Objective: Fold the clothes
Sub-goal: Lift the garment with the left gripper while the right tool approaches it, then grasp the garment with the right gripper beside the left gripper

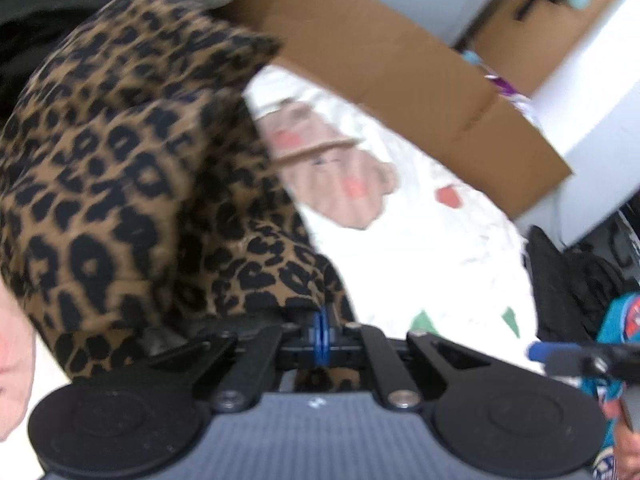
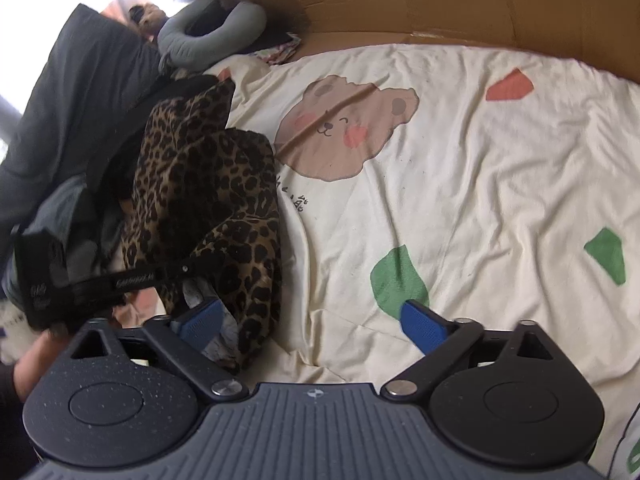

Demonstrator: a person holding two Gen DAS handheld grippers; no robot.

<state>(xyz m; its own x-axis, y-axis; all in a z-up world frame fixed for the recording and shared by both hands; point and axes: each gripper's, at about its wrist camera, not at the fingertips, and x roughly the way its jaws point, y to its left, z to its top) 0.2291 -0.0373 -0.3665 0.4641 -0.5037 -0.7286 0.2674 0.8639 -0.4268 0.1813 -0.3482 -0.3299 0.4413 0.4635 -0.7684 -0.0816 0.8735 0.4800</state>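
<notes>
A leopard-print garment [image 1: 120, 168] hangs bunched in front of the left wrist camera. My left gripper [image 1: 322, 336] is shut on its edge and holds it above the bed. In the right wrist view the same garment [image 2: 216, 200] droops in a crumpled heap at the left, and the left gripper [image 2: 192, 270] reaches into it from the left. My right gripper [image 2: 316, 324] is open and empty, low over the cream bedspread [image 2: 480, 200], with its left fingertip [image 2: 200, 322] beside the garment's lower edge.
The bedspread has a bear print [image 2: 344, 128] and coloured patches. A flattened cardboard box [image 2: 400, 0] stands along the far side. Dark clothes [image 2: 72, 100] and a grey neck pillow [image 2: 212, 40] lie at the left. Dark clothing [image 1: 568, 280] is at the right.
</notes>
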